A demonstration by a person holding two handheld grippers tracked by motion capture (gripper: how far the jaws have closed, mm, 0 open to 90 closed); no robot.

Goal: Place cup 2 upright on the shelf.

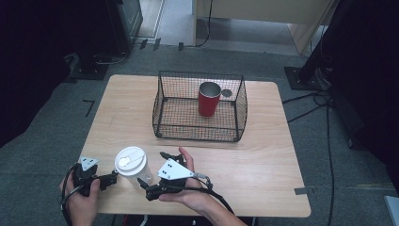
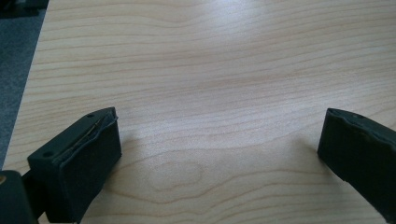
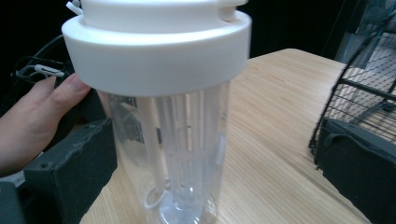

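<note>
Closing our wide-open right hand-held gripper [image 3: 215, 168] off-centre could tip the tall clear cup [image 3: 168, 140] at lower left; the left hand-held gripper [image 2: 219, 154] gapes empty.

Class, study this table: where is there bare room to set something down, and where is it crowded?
Free: the table right of the right gripper, and the strip left of the wire basket. Crowded: the near-left corner, where the left gripper and right gripper flank the clear cup.
</note>
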